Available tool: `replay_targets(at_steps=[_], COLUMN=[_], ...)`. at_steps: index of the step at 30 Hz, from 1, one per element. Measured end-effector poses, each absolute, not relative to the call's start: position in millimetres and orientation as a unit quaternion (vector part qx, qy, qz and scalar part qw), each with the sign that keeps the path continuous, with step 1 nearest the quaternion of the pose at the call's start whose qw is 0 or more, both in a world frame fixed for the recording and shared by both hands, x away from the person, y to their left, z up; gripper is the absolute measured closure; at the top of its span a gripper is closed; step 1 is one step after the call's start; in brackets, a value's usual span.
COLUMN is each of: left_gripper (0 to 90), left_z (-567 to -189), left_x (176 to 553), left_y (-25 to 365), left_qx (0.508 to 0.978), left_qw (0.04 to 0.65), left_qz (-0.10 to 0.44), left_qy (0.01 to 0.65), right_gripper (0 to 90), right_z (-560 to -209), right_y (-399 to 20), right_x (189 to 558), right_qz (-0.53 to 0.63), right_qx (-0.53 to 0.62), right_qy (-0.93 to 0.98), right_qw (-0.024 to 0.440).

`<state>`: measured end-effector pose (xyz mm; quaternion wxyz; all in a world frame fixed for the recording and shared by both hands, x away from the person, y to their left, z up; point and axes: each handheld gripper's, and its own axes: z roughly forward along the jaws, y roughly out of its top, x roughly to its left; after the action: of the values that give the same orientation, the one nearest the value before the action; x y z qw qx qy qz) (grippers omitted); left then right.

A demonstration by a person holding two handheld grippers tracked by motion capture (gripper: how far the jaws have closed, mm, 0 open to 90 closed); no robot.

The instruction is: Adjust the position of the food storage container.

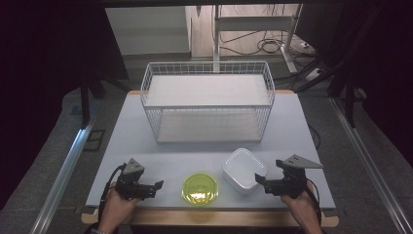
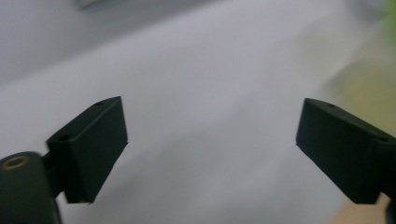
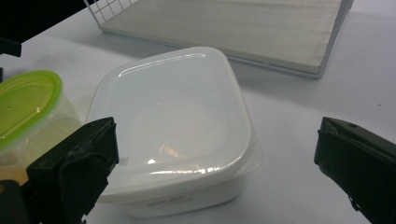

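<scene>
A round container with a lime-green lid [image 1: 199, 188] sits near the table's front edge, between my two grippers; its lid edge shows at the left of the right gripper view [image 3: 25, 105]. Beside it on the right lies a white square lidded container [image 1: 244, 170] [image 3: 175, 126]. My left gripper [image 1: 157, 189] is left of the green container, jaws wide apart over bare table [image 2: 212, 149]. My right gripper [image 1: 260, 183] stands open just right of the white container [image 3: 215, 163], jaws apart and touching nothing.
A white wire rack [image 1: 207, 100] with two shelves stands at the middle back of the light table [image 1: 302, 131]. Its lower shelf [image 3: 243, 28] shows beyond the white container. The table's wooden front edge [image 1: 209, 217] lies close to both hands.
</scene>
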<state>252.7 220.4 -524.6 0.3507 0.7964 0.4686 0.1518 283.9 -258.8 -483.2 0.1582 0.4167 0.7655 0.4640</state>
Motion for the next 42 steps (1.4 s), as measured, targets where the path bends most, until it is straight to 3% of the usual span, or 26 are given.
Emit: replay_targets(at_steps=[5, 9, 15, 20, 33, 42], left_gripper=[18.2, 18.2, 6.0, 5.3, 26.3, 47.5], left_z=[-527.3, -522.7, -521.9, -517.0, -494.3, -478.8], left_x=[256.6, 256.3, 255.7, 254.7, 242.3, 237.4], left_y=[227.9, 226.8, 217.8, 215.6, 198.5, 173.6], left_qx=[0.789, 0.785, 0.792, 0.782, 0.789, 0.804], left_qw=[0.378, 0.393, 0.379, 0.387, 0.432, 0.446], left_qz=[0.135, 0.128, 0.117, 0.120, 0.132, 0.106], left_qy=[0.465, 0.461, 0.465, 0.473, 0.417, 0.379], right_gripper=[0.0, 0.0, 0.4, 1.3, 8.5, 16.1], right_z=[-482.0, -483.3, -485.2, -486.4, -483.6, -482.2], right_y=[-255.4, -254.7, -255.3, -253.5, -249.9, -246.5], right_x=[283.4, 283.9, 285.7, 286.2, 284.6, 282.7], right_qz=[0.461, 0.453, 0.448, 0.442, 0.435, 0.427], right_qx=[0.410, 0.411, 0.415, 0.418, 0.424, 0.418], right_qy=[0.766, 0.769, 0.771, 0.774, 0.771, 0.779], right_qw=[0.180, 0.188, 0.182, 0.179, 0.189, 0.191])
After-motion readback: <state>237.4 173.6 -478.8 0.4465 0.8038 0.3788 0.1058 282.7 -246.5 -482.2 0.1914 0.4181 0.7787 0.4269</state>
